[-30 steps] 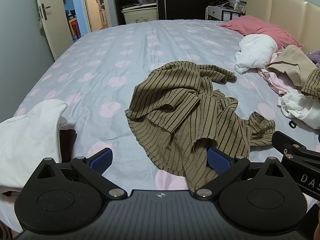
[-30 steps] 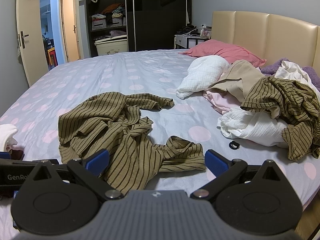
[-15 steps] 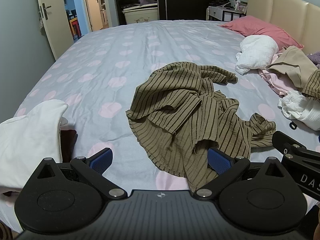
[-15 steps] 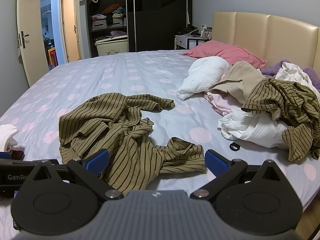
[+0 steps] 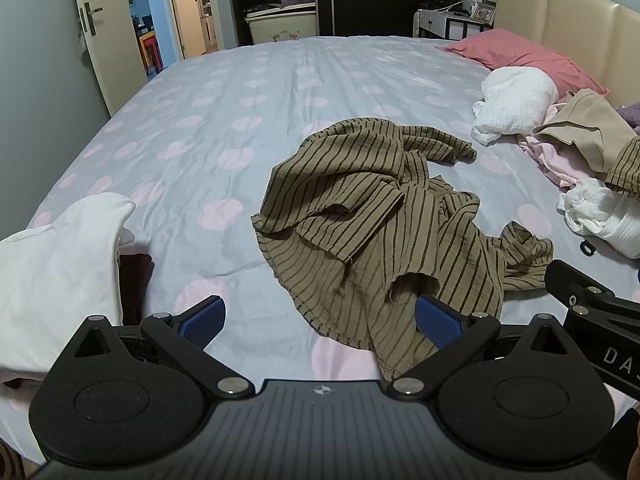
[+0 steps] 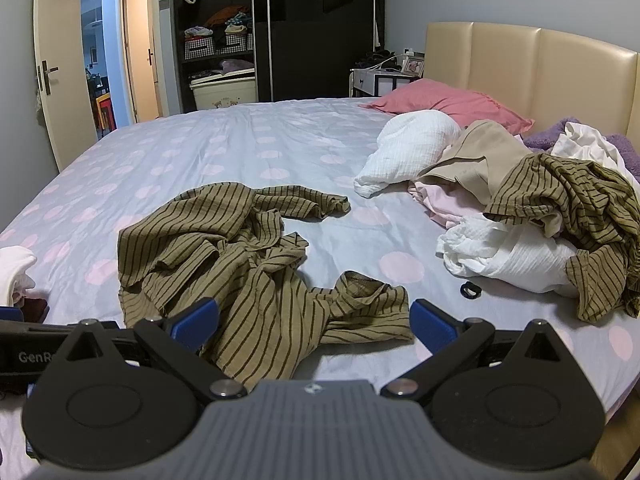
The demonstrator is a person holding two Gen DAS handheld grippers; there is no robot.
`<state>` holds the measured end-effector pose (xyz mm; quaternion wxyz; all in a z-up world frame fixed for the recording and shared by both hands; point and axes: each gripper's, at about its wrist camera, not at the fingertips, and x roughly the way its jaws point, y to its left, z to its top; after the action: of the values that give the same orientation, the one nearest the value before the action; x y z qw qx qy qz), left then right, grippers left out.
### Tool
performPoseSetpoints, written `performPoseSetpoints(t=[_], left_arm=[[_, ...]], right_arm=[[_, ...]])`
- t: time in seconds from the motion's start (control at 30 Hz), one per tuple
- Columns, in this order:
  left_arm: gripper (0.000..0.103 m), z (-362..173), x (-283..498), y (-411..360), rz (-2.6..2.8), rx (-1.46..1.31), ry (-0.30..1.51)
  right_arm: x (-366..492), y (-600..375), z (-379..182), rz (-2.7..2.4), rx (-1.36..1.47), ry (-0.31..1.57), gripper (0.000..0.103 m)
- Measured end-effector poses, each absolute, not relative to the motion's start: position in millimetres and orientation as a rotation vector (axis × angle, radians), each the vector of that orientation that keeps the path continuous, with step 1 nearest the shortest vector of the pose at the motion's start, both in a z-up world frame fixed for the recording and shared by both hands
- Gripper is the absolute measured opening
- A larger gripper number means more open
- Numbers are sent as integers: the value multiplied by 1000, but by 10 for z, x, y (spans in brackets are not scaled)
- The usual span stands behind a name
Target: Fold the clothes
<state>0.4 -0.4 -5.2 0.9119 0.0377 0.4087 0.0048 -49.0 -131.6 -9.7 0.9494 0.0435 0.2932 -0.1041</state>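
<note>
1. Olive-brown striped garment [image 5: 376,232] lies crumpled in a loose heap near the middle of the bed, its layers folded over one another and one sleeve trailing toward 1 o'clock in the left wrist view; the right wrist view shows the same garment [image 6: 240,264] at about 10 o'clock from the gripper, with a bunched end reaching toward 12 o'clock.
2. Left gripper [image 5: 320,318] hovers low over the near hem of the garment with its jaws spread wide and nothing between them; its blue right pad [image 5: 438,320] sits just at the cloth's edge, though I cannot tell whether it touches.
3. Right gripper [image 6: 314,320] is likewise spread wide and holds nothing, its blue pads [image 6: 194,322] flanking the garment's near folds.
4. Pale blue bedsheet [image 5: 280,92] with pink dots lies bare around the garment.
5. At 9 o'clock in the left wrist view, a white folded cloth [image 5: 60,264] rests on something dark red [image 5: 136,276].
6. At 3 o'clock in the right wrist view sits a pile of clothes [image 6: 532,216]: white, pink, beige, and a second striped piece draped on top. A small black ring [image 6: 470,290] lies on the sheet just beside it.
7. At 1 o'clock, a white bundle [image 6: 412,148] rests near a pink pillow [image 6: 448,104] against the beige headboard [image 6: 532,68].
8. At 11 o'clock stand a dark wardrobe [image 6: 320,28] and an open door [image 6: 52,68].
</note>
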Motion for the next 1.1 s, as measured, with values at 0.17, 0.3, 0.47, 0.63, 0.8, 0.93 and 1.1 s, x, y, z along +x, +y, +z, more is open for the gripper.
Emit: performPoseSetpoints(t=[0.17,0.3,0.47,0.63,0.8,0.93,1.1], left_arm=[[103,-69,2,-11,8,79,846],[103,-100,22,-6,4,76,853],[103,-180,76,65,11,46,874],[103,-262,134,94,-8,33,883],[102,-348,211,98,-30,21,893],[100,-421,316,34,-56,20,896],[97,-512,458,-64,-93,22,897]], right_arm=[[-491,-1325,-115,-214,90,601,103],[-474,-1344,-154,-222,92,609,103],[-443,-1383,-212,-220,102,619,103],[-404,-1410,-266,-180,114,621,103],[-336,-1480,-346,-132,147,633,103],[-292,-1565,-379,-104,197,629,103],[-257,-1705,-412,-77,241,612,102]])
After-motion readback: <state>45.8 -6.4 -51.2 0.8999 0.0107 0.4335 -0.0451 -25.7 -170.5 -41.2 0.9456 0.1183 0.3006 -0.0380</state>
